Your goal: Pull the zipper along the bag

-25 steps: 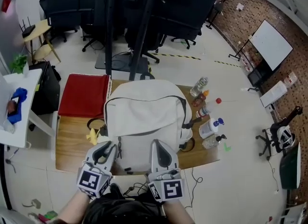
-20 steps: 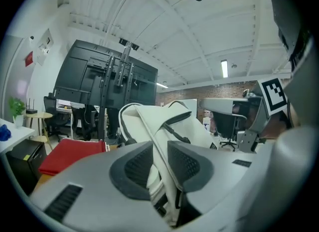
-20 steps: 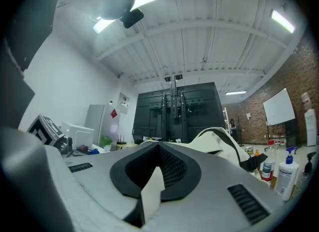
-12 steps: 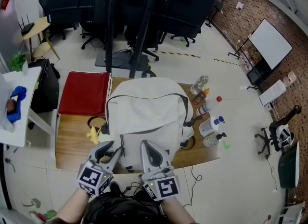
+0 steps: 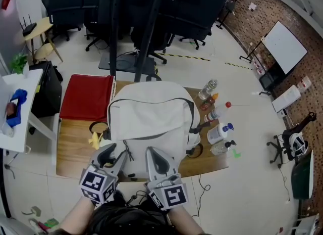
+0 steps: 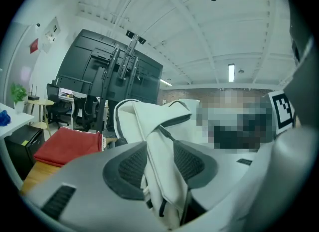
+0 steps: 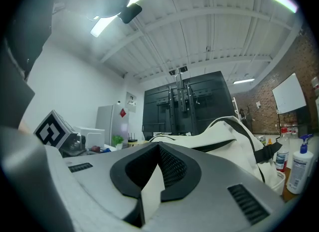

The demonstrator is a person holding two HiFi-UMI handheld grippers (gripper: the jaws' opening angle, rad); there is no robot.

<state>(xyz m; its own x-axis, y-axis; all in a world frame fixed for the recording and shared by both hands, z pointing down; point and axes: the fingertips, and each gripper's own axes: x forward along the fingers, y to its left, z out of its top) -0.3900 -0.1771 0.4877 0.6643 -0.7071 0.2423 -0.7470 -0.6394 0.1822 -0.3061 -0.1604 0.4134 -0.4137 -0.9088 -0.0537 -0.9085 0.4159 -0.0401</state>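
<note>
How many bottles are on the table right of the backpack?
5, in a row along the wooden table's right edge: clear plastic bottle farthest, small orange bottle, red-capped bottle, white blue-pump bottle, clear pump bottle nearest. The white backpack may hide more.

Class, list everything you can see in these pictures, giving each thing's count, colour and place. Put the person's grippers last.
white fabric backpack: one, white, middle of the table
wooden table: one, light brown, under the backpack
red cloth: one, red, table's left end
bottles: several, clear and white, table's right side
whiteboard: one, white, far right of the room
left gripper: one, grey, near edge of the backpack, jaws opening with backpack fabric between them
right gripper: one, grey, beside the left one, shut on backpack fabric
</note>
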